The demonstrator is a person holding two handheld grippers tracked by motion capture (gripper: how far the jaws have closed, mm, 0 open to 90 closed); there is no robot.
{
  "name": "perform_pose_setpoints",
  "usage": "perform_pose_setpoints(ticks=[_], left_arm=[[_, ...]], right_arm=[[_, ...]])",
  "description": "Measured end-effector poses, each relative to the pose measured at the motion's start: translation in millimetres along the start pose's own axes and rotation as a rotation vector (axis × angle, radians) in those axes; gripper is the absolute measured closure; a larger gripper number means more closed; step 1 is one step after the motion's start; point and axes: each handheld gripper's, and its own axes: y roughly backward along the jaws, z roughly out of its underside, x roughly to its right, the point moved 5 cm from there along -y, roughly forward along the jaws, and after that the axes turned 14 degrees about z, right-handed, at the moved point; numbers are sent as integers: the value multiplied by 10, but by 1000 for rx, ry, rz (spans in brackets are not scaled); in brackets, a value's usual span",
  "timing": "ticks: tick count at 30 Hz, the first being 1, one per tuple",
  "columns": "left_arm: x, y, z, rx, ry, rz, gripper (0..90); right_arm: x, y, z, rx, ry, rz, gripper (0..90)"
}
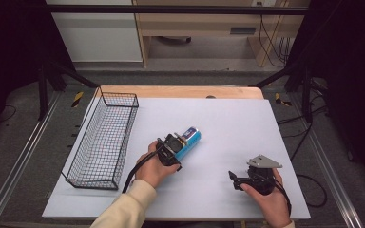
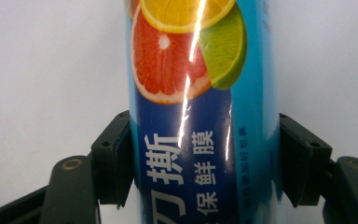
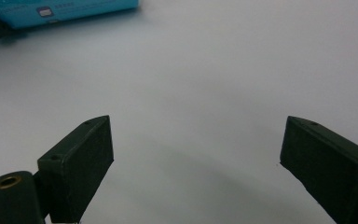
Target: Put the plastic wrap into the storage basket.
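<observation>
Between your left gripper's [image 2: 205, 158] pads: blue cling-film box [image 2: 200, 112], pinched on both sides.
Box print: grapefruit, orange, lime; white characters "保鲜膜".
Box place: lying mid-table [image 1: 228, 118], beside wire basket [image 1: 102, 140].
Your right gripper [image 3: 196, 158]: jaws spread, holding nothing.

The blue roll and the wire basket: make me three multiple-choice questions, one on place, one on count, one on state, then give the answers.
1. Where does the wire basket stand?
A. at the table's left edge
B. at the table's right edge
C. on the blue roll

2. How many citrus slices show on the blue roll in the left gripper view?
A. one
B. three
C. five

3. How do the right tongs stand?
A. shut on the roll
B. shut on nothing
C. open over bare table

Answers: A, the basket sits left of the left tongs in the high view; B, an orange, a grapefruit and a lime slice are printed; C, the jaws stand wide apart with the white table between them.
</observation>
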Motion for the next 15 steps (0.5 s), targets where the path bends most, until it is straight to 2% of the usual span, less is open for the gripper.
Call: perform_pose_setpoints(ticks=[8,9,10,15], left_arm=[[-19,170,20,39,12,4,312],[-23,210,28,26,-1,5,312],[-12,244,24,47,5,2,313],[-19,343,32,64,4,3,314]], right_arm=[[-15,-4,4,-8,0,-4,98],[-14,-6,5,-8,3,-3,99],[-17,-7,6,-10,-2,-3,98],[-17,-10,9,-9,7,-5,99]])
